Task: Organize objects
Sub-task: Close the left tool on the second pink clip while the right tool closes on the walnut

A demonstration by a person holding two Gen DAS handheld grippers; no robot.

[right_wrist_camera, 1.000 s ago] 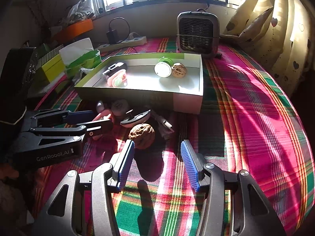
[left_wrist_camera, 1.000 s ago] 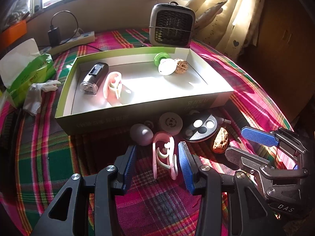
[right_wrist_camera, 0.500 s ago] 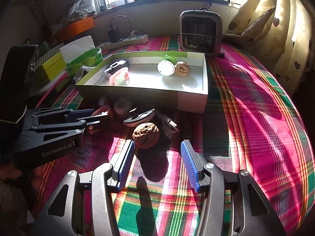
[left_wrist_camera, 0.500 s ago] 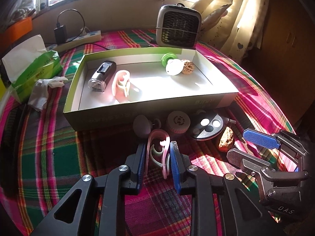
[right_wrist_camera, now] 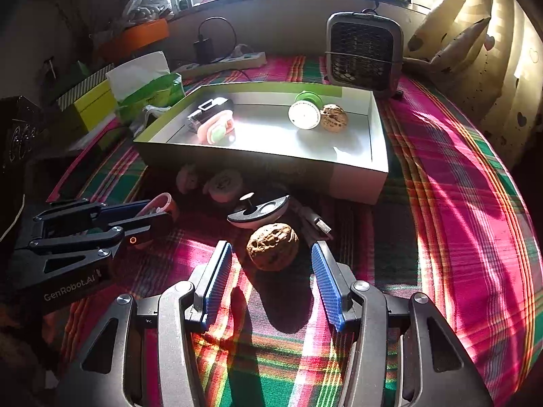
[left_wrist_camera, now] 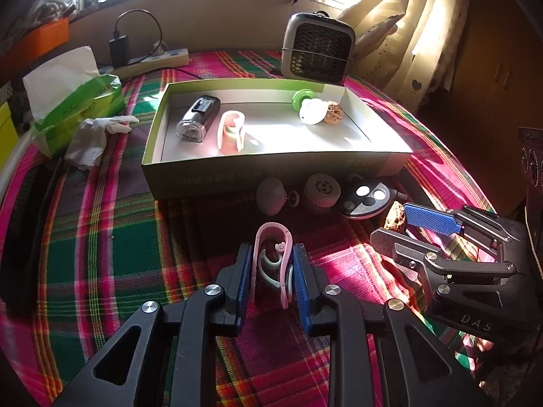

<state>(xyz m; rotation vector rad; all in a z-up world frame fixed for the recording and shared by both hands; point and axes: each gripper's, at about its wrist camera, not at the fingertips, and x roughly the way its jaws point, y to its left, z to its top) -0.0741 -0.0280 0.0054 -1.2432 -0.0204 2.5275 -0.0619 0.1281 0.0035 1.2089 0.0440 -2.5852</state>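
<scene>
My left gripper [left_wrist_camera: 271, 264] is shut on a pink clip [left_wrist_camera: 273, 237] and holds it just above the plaid cloth, in front of the green-edged box [left_wrist_camera: 271, 169]. The box holds a second pink clip [left_wrist_camera: 230, 132], a small black lamp [left_wrist_camera: 198, 118], a white-and-green spool [left_wrist_camera: 310, 110] and a walnut [left_wrist_camera: 334, 112]. My right gripper [right_wrist_camera: 271, 268] is open, its fingers on either side of a loose walnut [right_wrist_camera: 272, 246] without touching it. That gripper shows in the left wrist view [left_wrist_camera: 417, 230] too.
In front of the box lie a grey egg-shaped piece [left_wrist_camera: 269, 195], a round white cap [left_wrist_camera: 321, 191] and a black disc gadget [left_wrist_camera: 364, 200] with a USB cable [right_wrist_camera: 314, 220]. A small heater [left_wrist_camera: 317, 52] stands behind the box. A tissue pack [left_wrist_camera: 78, 101] sits at left.
My left gripper closed on the pink clip and lifted it slightly back from the box. My right gripper moved forward until the loose walnut sits between its open fingers.
</scene>
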